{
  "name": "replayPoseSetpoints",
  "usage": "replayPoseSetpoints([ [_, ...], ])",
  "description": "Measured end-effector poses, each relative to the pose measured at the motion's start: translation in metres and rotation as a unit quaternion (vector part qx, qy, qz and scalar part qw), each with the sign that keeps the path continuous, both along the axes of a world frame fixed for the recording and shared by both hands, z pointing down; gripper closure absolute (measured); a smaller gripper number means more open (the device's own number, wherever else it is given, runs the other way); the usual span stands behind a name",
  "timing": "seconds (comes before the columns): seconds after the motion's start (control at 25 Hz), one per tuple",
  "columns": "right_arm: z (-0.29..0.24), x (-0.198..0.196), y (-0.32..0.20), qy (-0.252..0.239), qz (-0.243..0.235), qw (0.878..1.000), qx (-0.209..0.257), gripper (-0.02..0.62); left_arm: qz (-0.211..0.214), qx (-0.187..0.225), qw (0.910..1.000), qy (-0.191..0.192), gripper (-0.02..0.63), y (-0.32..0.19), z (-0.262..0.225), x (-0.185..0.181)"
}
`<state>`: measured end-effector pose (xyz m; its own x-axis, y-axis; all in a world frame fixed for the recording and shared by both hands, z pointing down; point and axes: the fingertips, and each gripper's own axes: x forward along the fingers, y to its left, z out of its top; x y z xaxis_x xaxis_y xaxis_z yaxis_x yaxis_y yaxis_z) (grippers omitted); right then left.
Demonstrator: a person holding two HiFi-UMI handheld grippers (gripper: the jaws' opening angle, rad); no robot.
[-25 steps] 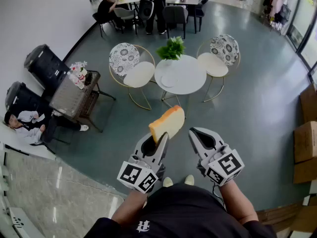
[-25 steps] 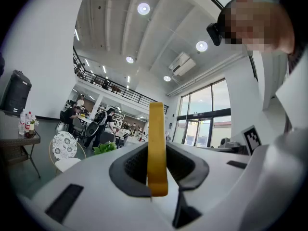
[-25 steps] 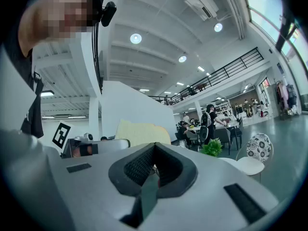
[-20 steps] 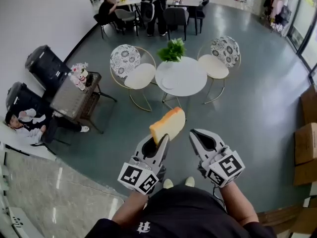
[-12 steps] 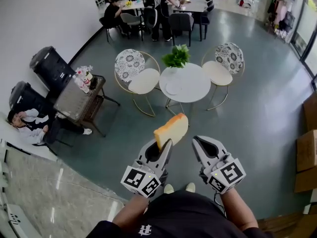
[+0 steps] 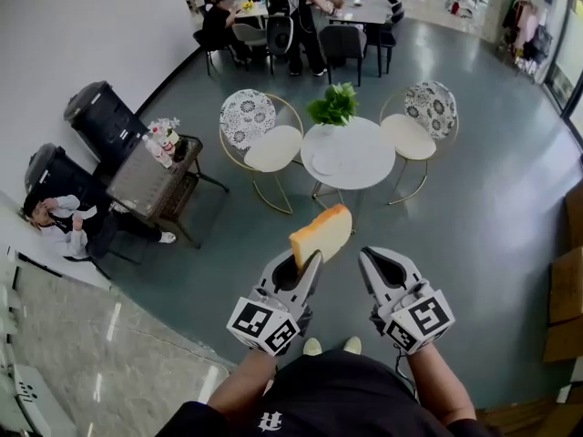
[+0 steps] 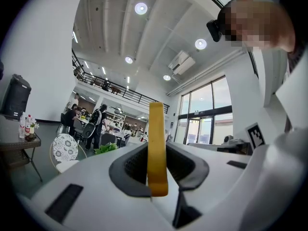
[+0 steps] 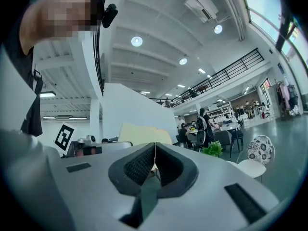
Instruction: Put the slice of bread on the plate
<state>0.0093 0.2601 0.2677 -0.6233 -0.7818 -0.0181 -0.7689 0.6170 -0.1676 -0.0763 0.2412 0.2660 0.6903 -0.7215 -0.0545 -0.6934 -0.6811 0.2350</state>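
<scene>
A slice of bread [image 6: 321,235] with a tan crust stands on edge in the jaws of my left gripper [image 6: 306,264], which is shut on it; in the left gripper view the bread [image 7: 157,148] shows edge-on between the pads. My right gripper [image 6: 369,260] is beside it to the right, shut with nothing in it, its jaws meeting in the right gripper view [image 8: 154,154]. The bread's pale face [image 8: 143,134] shows to its left there. A white plate [image 6: 327,161] lies on the round white table [image 6: 364,148] ahead, well beyond both grippers.
A potted green plant [image 6: 333,106] stands on the table's far edge. Two patterned chairs [image 6: 257,130] [image 6: 419,121] flank the table. A dark side table with bottles [image 6: 150,176] and black bins [image 6: 105,116] stand left. People sit at tables at the back [image 6: 273,7]. Boxes [image 6: 567,308] are at right.
The table, chairs and room have slid slightly down and right in the head view. Both grippers keep their pose, the bread still held.
</scene>
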Motion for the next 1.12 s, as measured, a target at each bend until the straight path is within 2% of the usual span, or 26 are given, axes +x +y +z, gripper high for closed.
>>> replayPoseSetpoints([
  [0.44, 0.005, 0.011, -0.017, -0.009, -0.015, 1.000, -0.002, 0.589, -0.020, 0.008, 0.9996, -0.016, 0.517, -0.027, 0.004, 0.019],
  [0.8, 0.013, 0.023, -0.036, -0.011, -0.026, 1.000, 0.007, 0.589, -0.038, -0.002, 0.9991, -0.021, 0.517, -0.055, 0.021, 0.033],
  [1.12, 0.018, 0.019, -0.077, -0.014, -0.014, 1.000, 0.006, 0.589, -0.037, -0.012, 0.9992, -0.011, 0.517, -0.106, 0.037, 0.030],
])
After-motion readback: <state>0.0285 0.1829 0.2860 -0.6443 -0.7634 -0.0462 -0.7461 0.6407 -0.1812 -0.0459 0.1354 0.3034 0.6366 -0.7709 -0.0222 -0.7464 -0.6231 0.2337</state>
